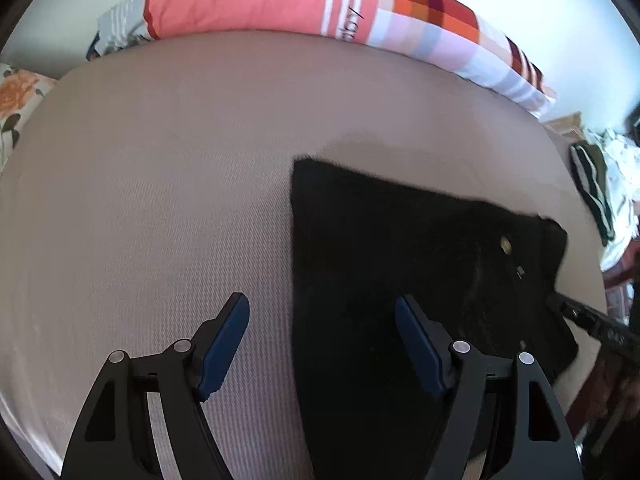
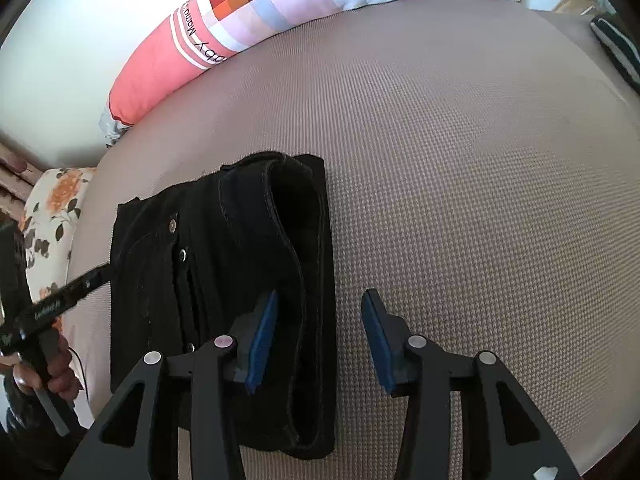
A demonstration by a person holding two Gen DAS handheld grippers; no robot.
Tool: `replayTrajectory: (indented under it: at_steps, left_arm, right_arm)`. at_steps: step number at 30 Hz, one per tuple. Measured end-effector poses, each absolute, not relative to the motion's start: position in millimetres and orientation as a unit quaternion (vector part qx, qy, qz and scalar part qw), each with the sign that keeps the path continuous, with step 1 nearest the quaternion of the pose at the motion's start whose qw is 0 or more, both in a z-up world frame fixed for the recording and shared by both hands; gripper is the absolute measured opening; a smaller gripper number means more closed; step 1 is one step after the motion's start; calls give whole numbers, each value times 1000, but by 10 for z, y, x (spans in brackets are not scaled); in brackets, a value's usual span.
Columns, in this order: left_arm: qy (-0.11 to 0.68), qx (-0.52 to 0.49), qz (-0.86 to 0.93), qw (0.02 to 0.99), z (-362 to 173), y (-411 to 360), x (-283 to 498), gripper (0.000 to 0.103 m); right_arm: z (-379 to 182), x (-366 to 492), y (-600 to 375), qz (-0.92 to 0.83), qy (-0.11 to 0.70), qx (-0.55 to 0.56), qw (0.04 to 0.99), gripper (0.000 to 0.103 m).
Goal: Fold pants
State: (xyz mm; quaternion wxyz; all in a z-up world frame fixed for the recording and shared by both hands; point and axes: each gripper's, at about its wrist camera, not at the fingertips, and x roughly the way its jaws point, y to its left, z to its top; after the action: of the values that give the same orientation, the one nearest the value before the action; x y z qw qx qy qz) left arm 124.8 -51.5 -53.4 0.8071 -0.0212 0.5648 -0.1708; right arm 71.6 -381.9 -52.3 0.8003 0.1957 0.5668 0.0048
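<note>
Right gripper (image 2: 318, 336): low middle of its frame, jaws spread, pinching nothing, one blue pad over the pants' right edge.
Left gripper (image 1: 322, 340): low middle of its frame, jaws spread wide, holding nothing, straddling the pants' left edge.
Pants (image 2: 224, 280): black, folded into a neat block, flat on the bed (image 2: 460, 180), left of middle in the right view.
Top layer: puffed up in a loop near the right edge, not lying flat.
Pillow (image 1: 260, 4): top of frame, far from pants.
Risk: loop could spring open and undo the fold.
Cause: nothing pressing it down, or a pad snagging the cloth while lifting away.
</note>
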Motion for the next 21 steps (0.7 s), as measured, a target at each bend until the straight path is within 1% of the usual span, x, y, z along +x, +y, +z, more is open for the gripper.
replayTrajectory:
  at_steps: [6,13,21]
  left_arm:
    - [584,-60,-192,786,-572,-402,1062,75]
    - [597,-120,-195,769,-704,-216,1010,75]
    - [608,-173,-218,744,-799,-188,1045,75]
  right_arm:
    - [-528,655,-3863,26,569,206,796,43]
    - [-616,614,-4046,78,568,272,773,44]
    - [-741,604,-4118,105,568,312,755,44]
